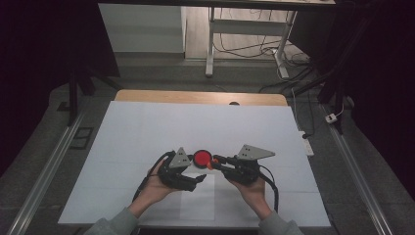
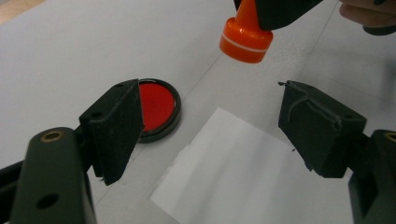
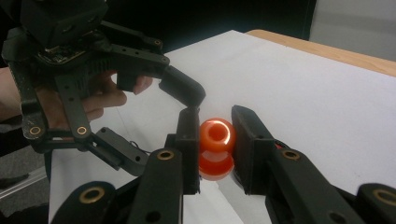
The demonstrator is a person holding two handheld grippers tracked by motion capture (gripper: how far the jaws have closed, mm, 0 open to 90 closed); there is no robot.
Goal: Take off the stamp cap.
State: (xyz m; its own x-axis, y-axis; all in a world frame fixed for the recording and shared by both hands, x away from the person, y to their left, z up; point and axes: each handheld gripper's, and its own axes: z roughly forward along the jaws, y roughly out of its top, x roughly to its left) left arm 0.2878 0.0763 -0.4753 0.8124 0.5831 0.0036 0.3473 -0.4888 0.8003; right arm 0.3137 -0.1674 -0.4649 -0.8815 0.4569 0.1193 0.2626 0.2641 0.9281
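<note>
The right gripper (image 3: pixel 215 140) has its two black fingers (image 3: pixel 189 140) clamped on the knob of an orange stamp (image 3: pixel 215 135), one pad pressing each side of the handle, with the stamp's wider base hanging below the pads. In the left gripper view the same stamp (image 2: pixel 246 37) comes in from the top edge, its round base with a pale ring pointing down and held clear above the white sheet.

The left gripper (image 2: pixel 210 126) has its fingers (image 2: pixel 116 126) spread wide apart with nothing between them; they frame bare paper. Just behind its left finger lies a round ink pad (image 2: pixel 156 109), red inside a dark rim (part of it hidden by that finger), flat on the sheet. A smaller, brighter sheet of paper (image 2: pixel 233 172) lies under the open gap, one corner pointing toward the stamp.

From above, the ink pad (image 1: pixel 202 157) sits between the two grippers, the left gripper (image 1: pixel 195 178) just beside it and the right gripper (image 1: pixel 214 161) reaching in from the other side, the stamp (image 1: pixel 210 164) at the pad's edge. Both hands rest low on the near part of the bench (image 1: pixel 147 122), which a large white cover overlies, leaving a wooden strip at the far edge.
</note>
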